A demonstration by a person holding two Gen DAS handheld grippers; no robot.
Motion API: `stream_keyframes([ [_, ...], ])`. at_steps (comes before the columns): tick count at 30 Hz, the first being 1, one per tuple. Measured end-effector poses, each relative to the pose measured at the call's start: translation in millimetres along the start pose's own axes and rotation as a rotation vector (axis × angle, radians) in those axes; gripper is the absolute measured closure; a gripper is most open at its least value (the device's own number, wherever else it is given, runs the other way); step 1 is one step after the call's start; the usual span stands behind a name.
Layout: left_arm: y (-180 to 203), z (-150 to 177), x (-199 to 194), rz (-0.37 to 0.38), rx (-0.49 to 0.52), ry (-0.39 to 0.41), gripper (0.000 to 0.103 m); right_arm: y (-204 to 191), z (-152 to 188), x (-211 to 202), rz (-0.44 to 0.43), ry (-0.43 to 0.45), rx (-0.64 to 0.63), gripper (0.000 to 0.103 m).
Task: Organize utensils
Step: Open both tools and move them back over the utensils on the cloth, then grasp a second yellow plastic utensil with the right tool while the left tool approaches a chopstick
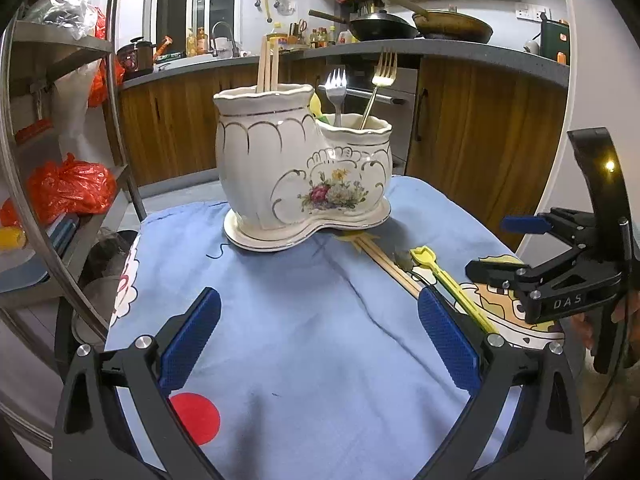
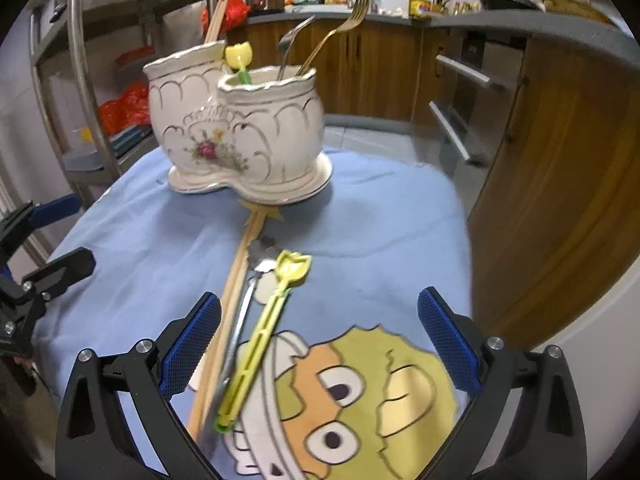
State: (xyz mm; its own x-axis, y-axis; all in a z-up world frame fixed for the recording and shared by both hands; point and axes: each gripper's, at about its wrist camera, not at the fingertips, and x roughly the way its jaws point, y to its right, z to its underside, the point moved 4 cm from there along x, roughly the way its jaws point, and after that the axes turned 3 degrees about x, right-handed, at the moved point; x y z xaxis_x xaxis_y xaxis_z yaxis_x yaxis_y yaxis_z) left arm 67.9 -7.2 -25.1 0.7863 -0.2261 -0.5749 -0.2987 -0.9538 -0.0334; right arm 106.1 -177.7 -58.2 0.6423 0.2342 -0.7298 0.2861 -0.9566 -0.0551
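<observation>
I am holding my left tongs (image 1: 319, 338) wide apart over the wrinkled blue cloth (image 1: 304, 320), gripping nothing. My right tongs (image 2: 319, 338) are spread just as wide and empty, hovering above 2 wooden chopsticks (image 2: 228, 304), a thin steel utensil (image 2: 240, 320) and a yellow plastic fork (image 2: 264, 328) lying side by side. Beyond them the glossy scalloped ceramic holder (image 1: 300, 168) is standing, chopsticks (image 1: 267, 66) in its taller cup, a silver fork (image 1: 335, 88) and a gold fork (image 1: 382, 76) in the lower

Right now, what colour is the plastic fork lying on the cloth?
Yellow-green plastic fork, clearest in the right wrist view.
</observation>
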Motion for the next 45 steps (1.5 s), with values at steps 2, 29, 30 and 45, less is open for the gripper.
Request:
stream_keyframes([
  [2, 0, 1, 2, 0.002, -0.002, -0.005, 0.006, -2, 1, 6, 0.019, -0.019, -0.005, 0.006],
  [29, 20, -1, 17, 0.002, 0.001, -0.062, 0.006, -14, 5, 29, -0.068, -0.143, 0.01, 0.089],
  [30, 21, -1, 18, 0.002, 0.001, -0.067, 0.006, -12, 6, 29, -0.08, -0.143, 0.016, 0.091],
  [45, 56, -3, 67, 0.067, -0.136, -0.27, 0.055, 21, 10, 3, -0.137, -0.058, 0.055, 0.093],
])
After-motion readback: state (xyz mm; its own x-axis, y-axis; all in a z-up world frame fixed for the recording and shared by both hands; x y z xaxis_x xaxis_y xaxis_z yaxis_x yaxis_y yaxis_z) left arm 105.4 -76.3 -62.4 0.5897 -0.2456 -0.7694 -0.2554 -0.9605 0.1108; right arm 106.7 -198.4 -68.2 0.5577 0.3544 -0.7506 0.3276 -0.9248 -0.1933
